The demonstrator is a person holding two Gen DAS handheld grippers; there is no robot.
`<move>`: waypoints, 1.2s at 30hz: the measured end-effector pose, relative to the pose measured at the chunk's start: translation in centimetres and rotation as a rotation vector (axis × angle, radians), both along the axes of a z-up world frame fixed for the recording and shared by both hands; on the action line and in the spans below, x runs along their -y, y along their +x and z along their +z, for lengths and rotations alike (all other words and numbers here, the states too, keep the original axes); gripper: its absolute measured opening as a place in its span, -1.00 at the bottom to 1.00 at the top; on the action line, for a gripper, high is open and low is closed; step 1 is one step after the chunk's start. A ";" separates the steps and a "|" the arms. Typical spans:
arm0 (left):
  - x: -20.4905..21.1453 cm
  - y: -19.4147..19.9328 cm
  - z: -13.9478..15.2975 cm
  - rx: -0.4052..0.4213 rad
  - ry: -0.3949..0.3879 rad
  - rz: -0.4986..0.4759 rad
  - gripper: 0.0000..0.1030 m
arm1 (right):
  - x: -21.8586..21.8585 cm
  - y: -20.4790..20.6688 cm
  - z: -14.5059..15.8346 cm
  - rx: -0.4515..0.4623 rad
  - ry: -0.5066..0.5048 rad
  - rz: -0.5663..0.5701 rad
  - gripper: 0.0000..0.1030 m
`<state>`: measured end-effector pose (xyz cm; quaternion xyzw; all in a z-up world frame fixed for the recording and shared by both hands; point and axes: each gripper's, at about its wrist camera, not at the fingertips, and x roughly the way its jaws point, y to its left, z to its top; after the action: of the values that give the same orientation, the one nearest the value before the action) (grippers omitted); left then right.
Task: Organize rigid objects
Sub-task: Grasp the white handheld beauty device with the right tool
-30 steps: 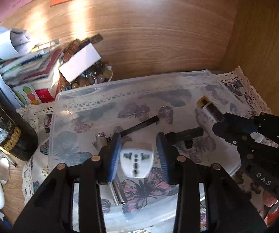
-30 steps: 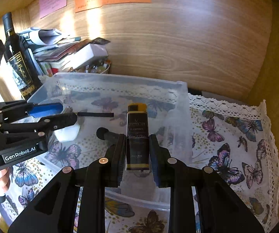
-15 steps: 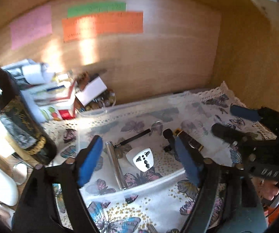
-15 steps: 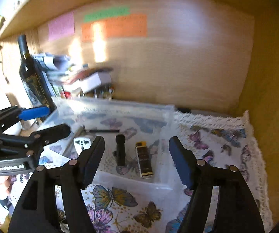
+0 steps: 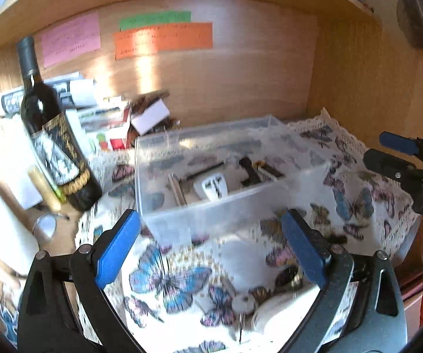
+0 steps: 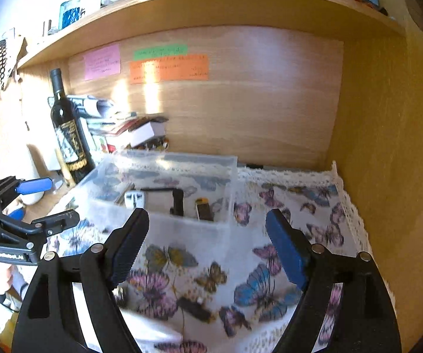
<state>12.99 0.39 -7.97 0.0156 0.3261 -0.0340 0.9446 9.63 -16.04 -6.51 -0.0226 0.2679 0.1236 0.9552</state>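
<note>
A clear plastic box (image 5: 220, 211) (image 6: 182, 226) stands on the butterfly tablecloth (image 5: 167, 276). In it lie a white plug adapter (image 5: 212, 186) (image 6: 134, 198), a black and gold lighter (image 5: 265, 169) (image 6: 204, 209), a black cylinder (image 5: 248, 169) (image 6: 177, 201), a thin black rod (image 5: 205, 170) and a metal tube (image 5: 176, 188). My left gripper (image 5: 211, 247) is open and empty, in front of the box. My right gripper (image 6: 207, 242) is open and empty, also in front of the box. Each gripper shows at the edge of the other's view.
A dark wine bottle (image 5: 55, 138) (image 6: 68, 129) stands left of the box, with stacked papers and boxes (image 5: 102, 111) behind. Wooden back wall with sticky notes (image 5: 164, 35) and right side wall (image 6: 388, 147) close in. Small items lie on the cloth near me (image 5: 258, 300).
Both grippers opened, let go of the adapter and the lighter into the box, and pulled back and up away from it. The views now blur with motion.
</note>
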 end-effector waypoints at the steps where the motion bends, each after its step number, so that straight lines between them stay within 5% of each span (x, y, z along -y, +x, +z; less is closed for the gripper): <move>1: 0.0 -0.2 -0.4 -0.014 -0.005 -0.001 0.90 | 0.1 -0.3 -0.4 -0.008 -0.013 0.001 0.55; 11: 1.6 -2.9 -4.5 -0.113 -0.039 -0.017 0.91 | 1.1 -2.1 -5.1 -0.139 -0.034 -0.012 0.55; 21: -2.8 -6.4 -5.7 -0.120 -0.039 0.123 0.91 | -3.5 -4.6 -7.6 -0.212 -0.049 0.204 0.55; 30: -4.4 -8.0 -7.3 -0.152 -0.054 0.149 0.90 | -8.9 -4.3 -9.1 -0.219 -0.201 0.333 0.55; 33: -4.2 -8.0 -7.3 -0.145 -0.061 0.131 0.90 | -9.7 -3.8 -9.3 -0.235 -0.224 0.356 0.50; 36: -3.5 -7.9 -7.3 -0.136 -0.044 0.115 0.90 | -10.2 -3.3 -9.8 -0.251 -0.252 0.353 0.06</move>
<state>5.08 3.93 -15.27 -0.0261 0.3888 0.0125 0.9209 6.31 -5.87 -16.28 -0.1724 0.3896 0.2559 0.8678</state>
